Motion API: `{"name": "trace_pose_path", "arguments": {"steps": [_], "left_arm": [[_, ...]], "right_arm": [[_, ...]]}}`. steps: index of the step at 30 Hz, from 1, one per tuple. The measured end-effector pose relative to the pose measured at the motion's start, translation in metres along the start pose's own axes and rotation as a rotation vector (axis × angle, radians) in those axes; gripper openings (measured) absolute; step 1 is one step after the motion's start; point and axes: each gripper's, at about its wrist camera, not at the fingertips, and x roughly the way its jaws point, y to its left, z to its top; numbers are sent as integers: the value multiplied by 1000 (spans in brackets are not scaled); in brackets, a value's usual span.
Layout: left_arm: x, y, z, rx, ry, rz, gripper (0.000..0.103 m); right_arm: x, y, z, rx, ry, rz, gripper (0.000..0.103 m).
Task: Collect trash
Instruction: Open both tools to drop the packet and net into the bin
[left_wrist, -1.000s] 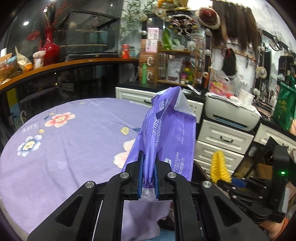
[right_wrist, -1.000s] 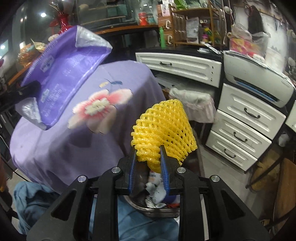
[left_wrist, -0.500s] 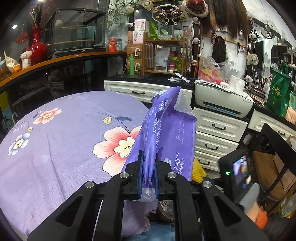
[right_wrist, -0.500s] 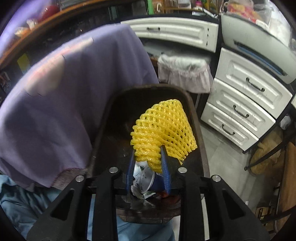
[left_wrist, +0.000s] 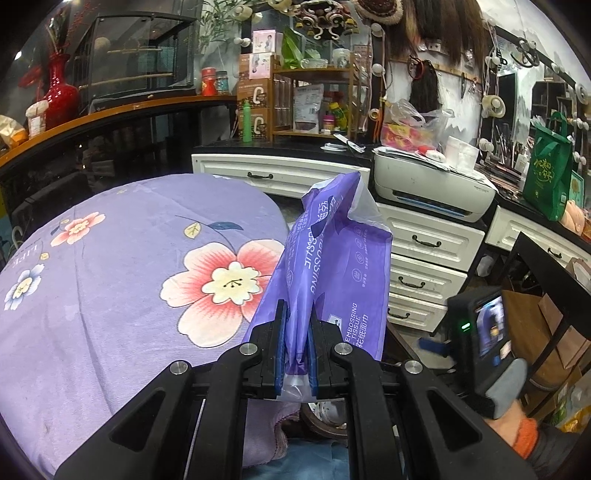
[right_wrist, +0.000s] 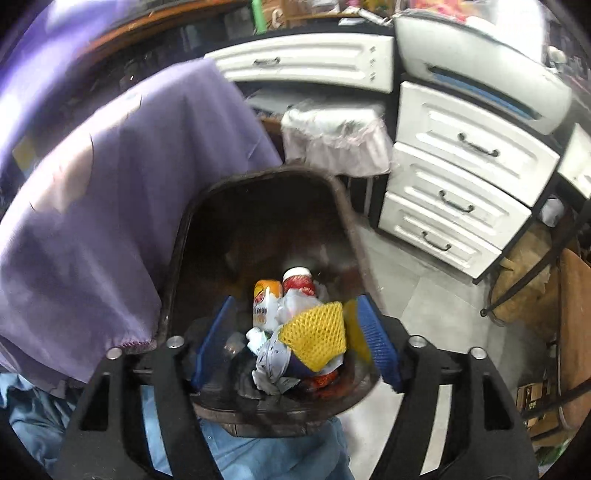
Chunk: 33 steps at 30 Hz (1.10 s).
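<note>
My left gripper (left_wrist: 296, 343) is shut on a purple tissue wrapper (left_wrist: 328, 266) and holds it upright beyond the edge of the round table with the purple flowered cloth (left_wrist: 110, 280). My right gripper (right_wrist: 295, 343) is open, jaws wide apart, right over a dark bin (right_wrist: 266, 206). The yellow foam net (right_wrist: 314, 334) lies in the bin on top of cans and crumpled paper, between the blue pads and free of them. The right gripper's back (left_wrist: 480, 332) shows at the lower right of the left wrist view.
White drawer units (right_wrist: 461, 177) and a printer (left_wrist: 432, 188) stand behind the bin. A second bin with a pale liner (right_wrist: 332, 140) sits by the table. The purple cloth (right_wrist: 110, 192) hangs beside the dark bin. A cluttered counter and shelves lie beyond.
My right gripper moved down over the bin, opened and let go of the yellow net, which now lies among the trash. My left gripper swung right, still holding the wrapper.
</note>
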Motion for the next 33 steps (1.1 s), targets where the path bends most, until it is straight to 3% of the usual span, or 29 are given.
{"name": "trace_pose_path", "arguments": {"steps": [4,7,16,27,30,32,33], "left_arm": [[7,-9,-2,24,14,-25,10],[15,-17,-5,50,33,-53,10],[59,-58,-25,130,148,-134,10],[120,-72,-45,158,283,-69,12],[130,-70,-48,134,325,-80,30],[128,-69,-48,126,329,-77,55],[124,-69,-47,123,313,-80,58]], "right_arm": [[-30,-17,3,34,-59,-36,73],[-51,-33,4,69,-95,-67,81],[-90,-75,-2,154,-135,-132,81],[-100,-88,-16,169,-134,-127,82],[-100,-87,-18,168,-130,-121,82],[-101,-85,-20,165,-132,-119,82],[-102,-85,-20,165,-134,-119,82]]}}
